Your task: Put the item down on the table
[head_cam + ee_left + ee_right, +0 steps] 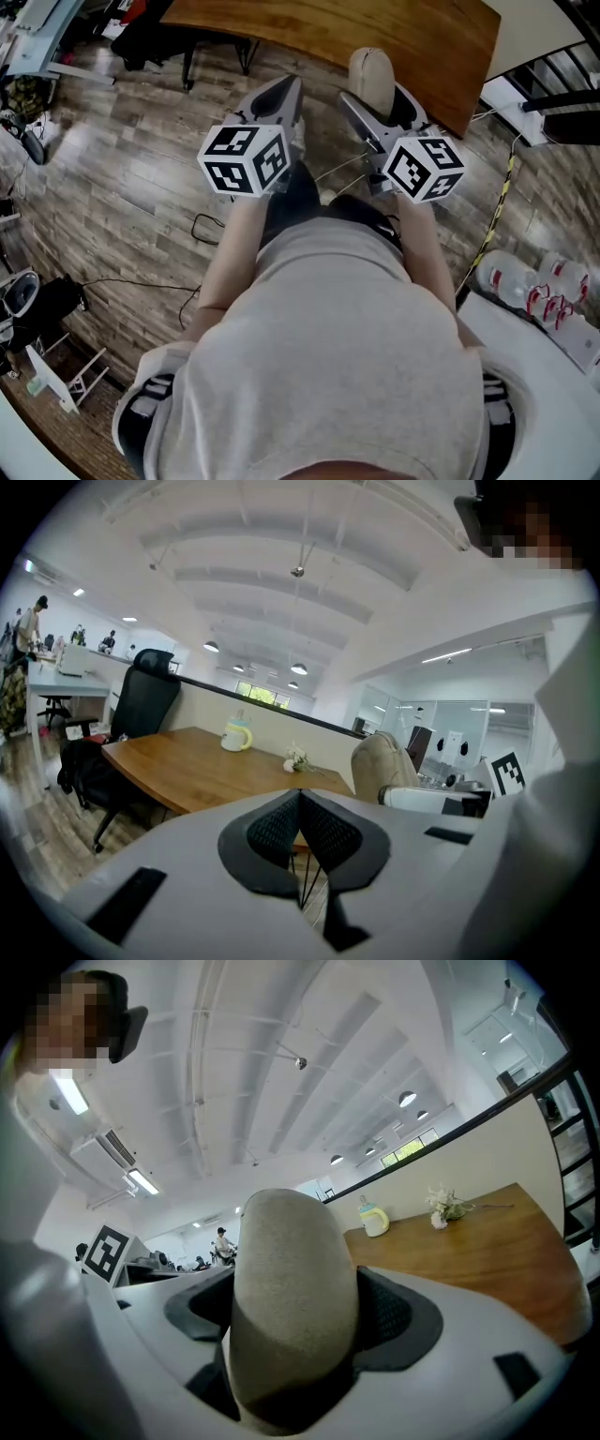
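Observation:
The item is a beige, rounded oblong piece [372,73], standing upright between the jaws of my right gripper [377,94], which is shut on it. It fills the middle of the right gripper view [292,1279] and hides the jaw tips of the right gripper [298,1312]. My left gripper [284,94] is beside it, shut with nothing in it; its black pads [277,829] meet at the tips of the left gripper [300,803]. Both grippers hover over the floor just short of the wooden table [394,37]. From the left gripper view the item [380,764] shows at the right.
On the table [178,766] stand a pale mug [236,735] and a small flower sprig [297,758]. A black office chair [141,705] is at its left end. Cables [208,227] lie on the wood floor. Packed bottles [539,286] and a white round surface [553,375] are at my right.

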`<state>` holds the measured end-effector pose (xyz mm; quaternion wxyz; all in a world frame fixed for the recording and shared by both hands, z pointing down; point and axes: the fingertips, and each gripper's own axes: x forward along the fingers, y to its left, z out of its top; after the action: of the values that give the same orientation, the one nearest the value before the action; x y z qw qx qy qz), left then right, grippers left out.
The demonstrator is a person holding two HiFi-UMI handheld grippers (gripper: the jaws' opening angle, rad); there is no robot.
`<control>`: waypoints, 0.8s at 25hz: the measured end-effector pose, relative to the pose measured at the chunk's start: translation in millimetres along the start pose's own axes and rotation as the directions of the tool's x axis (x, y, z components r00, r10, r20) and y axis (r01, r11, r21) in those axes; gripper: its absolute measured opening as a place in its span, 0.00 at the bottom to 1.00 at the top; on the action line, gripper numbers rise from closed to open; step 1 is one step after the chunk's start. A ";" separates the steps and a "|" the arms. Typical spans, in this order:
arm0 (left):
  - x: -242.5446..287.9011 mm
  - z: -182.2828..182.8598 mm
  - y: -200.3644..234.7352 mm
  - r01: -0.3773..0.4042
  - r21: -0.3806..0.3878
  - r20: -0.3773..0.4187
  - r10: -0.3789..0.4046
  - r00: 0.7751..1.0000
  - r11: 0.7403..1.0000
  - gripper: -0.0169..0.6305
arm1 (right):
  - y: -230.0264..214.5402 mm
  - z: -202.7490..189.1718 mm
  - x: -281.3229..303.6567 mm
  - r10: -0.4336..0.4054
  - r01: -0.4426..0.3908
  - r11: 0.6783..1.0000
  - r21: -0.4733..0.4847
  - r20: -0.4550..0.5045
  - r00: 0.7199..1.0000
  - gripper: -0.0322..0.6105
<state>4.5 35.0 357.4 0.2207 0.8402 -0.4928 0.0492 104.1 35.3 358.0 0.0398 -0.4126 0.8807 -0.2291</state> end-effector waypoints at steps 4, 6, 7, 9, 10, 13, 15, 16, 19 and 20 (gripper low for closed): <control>31.4 21.5 29.1 0.020 -0.003 0.014 -0.020 1.000 1.000 0.03 | -11.7 16.2 36.1 -0.013 0.013 1.000 -0.025 0.011 1.000 0.66; 49.9 37.2 41.4 0.037 0.001 0.028 -0.037 0.999 0.999 0.03 | -20.3 27.6 54.8 -0.025 0.025 0.999 -0.037 0.024 0.999 0.66; 59.5 45.1 46.9 0.048 0.004 0.033 -0.048 0.998 0.999 0.03 | -25.4 33.4 64.2 -0.033 0.034 0.999 -0.041 0.031 0.999 0.66; 79.5 57.7 56.5 0.074 0.011 0.031 -0.074 0.997 0.997 0.03 | -37.2 42.6 81.8 -0.054 0.056 0.998 -0.043 0.041 0.998 0.66; 89.8 62.7 60.9 0.088 0.014 0.025 -0.088 0.996 0.996 0.03 | -43.9 46.4 89.9 -0.068 0.070 0.997 -0.040 0.045 0.997 0.66; 119.5 81.6 75.1 0.132 0.024 0.006 -0.132 0.991 0.991 0.03 | -61.6 61.2 116.0 -0.108 0.110 0.994 -0.030 0.061 0.992 0.66; 136.2 95.9 85.9 0.161 0.035 -0.001 -0.161 0.987 0.986 0.03 | -69.3 73.7 134.7 -0.128 0.131 0.991 -0.028 0.080 0.988 0.66; 144.2 102.4 91.9 0.174 0.039 -0.004 -0.174 0.985 0.984 0.03 | -73.0 79.6 144.0 -0.139 0.142 0.989 -0.028 0.090 0.986 0.66; 167.8 118.7 109.8 0.209 0.044 -0.013 -0.208 0.978 0.977 0.03 | -83.8 92.7 170.7 -0.169 0.173 0.984 -0.028 0.109 0.979 0.66; 175.7 123.2 115.1 0.221 0.045 -0.017 -0.220 0.975 0.974 0.03 | -87.9 95.3 178.8 -0.181 0.185 0.982 -0.026 0.113 0.977 0.66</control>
<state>-20.4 -206.4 336.6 0.2081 0.8943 -0.3940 0.0407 73.7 -182.0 332.6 0.0596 -0.5045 0.8395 -0.1927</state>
